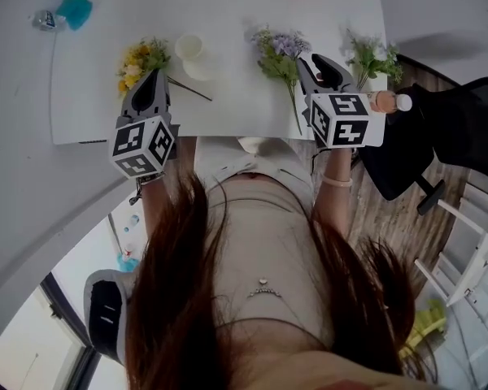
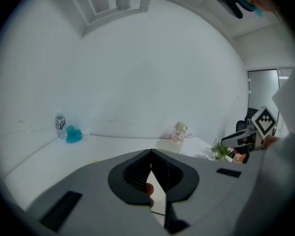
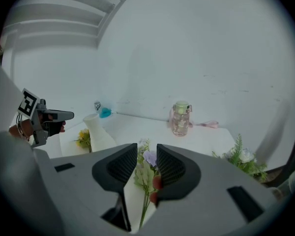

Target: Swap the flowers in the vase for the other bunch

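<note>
Right gripper view: bulbous white vase (image 3: 99,132), thin-stemmed lilac bunch (image 3: 146,167).

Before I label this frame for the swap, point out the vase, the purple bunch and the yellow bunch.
vase (image 1: 193,58), head view, its body.
purple bunch (image 1: 286,45), head view, its blooms.
yellow bunch (image 1: 133,63), head view, its blooms.

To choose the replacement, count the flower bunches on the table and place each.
3. The yellow bunch lies left of the white vase; the purple bunch in the middle; the white-and-green bunch at the far right. None seems hidden.
</note>
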Demonstrator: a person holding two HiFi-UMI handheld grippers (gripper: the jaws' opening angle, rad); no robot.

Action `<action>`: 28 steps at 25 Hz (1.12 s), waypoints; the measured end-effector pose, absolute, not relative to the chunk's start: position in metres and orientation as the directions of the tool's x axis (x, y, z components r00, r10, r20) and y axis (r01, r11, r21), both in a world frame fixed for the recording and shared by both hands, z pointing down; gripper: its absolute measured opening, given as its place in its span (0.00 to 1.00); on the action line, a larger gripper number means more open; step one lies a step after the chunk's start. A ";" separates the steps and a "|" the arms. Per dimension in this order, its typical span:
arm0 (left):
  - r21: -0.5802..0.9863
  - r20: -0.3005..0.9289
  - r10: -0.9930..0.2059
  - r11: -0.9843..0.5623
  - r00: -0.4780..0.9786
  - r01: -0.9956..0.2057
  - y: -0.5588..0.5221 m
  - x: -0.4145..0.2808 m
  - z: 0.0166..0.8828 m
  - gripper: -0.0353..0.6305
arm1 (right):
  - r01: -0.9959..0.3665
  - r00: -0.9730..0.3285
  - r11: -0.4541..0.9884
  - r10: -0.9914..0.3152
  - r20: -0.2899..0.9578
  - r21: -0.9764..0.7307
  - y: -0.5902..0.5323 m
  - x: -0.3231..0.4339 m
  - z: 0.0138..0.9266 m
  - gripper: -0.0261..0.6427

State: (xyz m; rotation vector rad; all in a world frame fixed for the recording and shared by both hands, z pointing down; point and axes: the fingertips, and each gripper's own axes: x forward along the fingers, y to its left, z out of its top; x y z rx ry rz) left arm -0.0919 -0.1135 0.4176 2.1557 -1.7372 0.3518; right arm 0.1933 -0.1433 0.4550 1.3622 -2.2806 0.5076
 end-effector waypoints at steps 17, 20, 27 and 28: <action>0.119 0.465 -0.857 -0.187 0.221 -0.975 -0.129 -0.113 0.443 0.06 | -0.891 -0.386 0.442 -0.608 0.693 -0.108 -0.159 0.172 0.516 0.36; 0.111 0.476 -0.855 -0.172 0.204 -0.979 -0.129 -0.123 0.448 0.06 | -0.893 -0.373 0.437 -0.590 0.716 -0.105 -0.162 0.167 0.528 0.38; 0.108 0.492 -0.850 -0.152 0.186 -0.982 -0.127 -0.135 0.454 0.06 | -0.897 -0.346 0.429 -0.522 0.780 -0.110 -0.167 0.166 0.552 0.42; 0.109 0.494 -0.850 -0.150 0.184 -0.983 -0.127 -0.136 0.454 0.06 | -0.896 -0.344 0.431 -0.511 0.788 -0.112 -0.168 0.165 0.555 0.42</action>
